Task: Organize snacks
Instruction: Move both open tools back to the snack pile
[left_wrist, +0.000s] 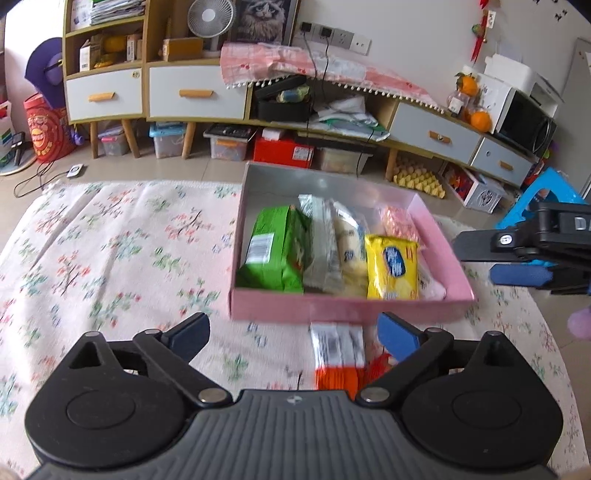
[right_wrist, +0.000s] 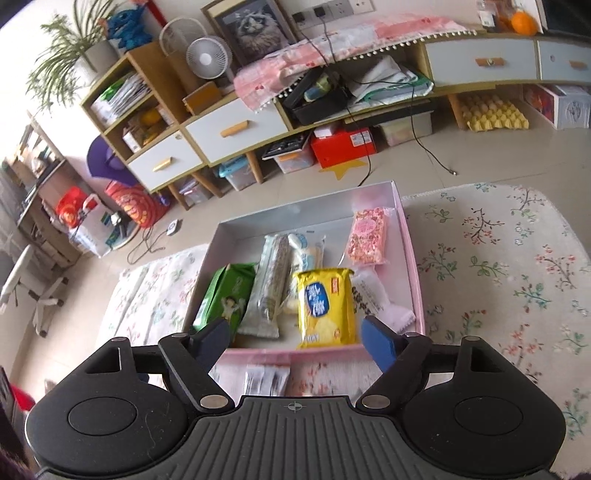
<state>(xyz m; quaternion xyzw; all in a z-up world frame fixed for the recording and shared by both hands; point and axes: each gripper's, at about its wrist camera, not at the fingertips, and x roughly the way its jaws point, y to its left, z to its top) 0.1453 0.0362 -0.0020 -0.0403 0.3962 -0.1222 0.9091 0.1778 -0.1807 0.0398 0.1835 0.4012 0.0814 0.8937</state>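
A pink box (left_wrist: 347, 308) sits on the floral cloth and holds several snacks: a green pack (left_wrist: 275, 247), a silver pack (left_wrist: 319, 243), a yellow pack (left_wrist: 392, 267) and a pink pack (left_wrist: 400, 223). An orange and silver snack (left_wrist: 338, 354) lies on the cloth just in front of the box. My left gripper (left_wrist: 293, 334) is open above that snack, not touching it. My right gripper (right_wrist: 293, 341) is open and empty over the box's near edge (right_wrist: 291, 356), above the yellow pack (right_wrist: 325, 308); it also shows in the left wrist view (left_wrist: 513, 258).
The floral cloth (left_wrist: 110, 251) covers the table around the box. Beyond the table stand a low cabinet with drawers (left_wrist: 192, 92), storage boxes (left_wrist: 284, 149) on the floor, and a blue stool (left_wrist: 539, 199) at the right.
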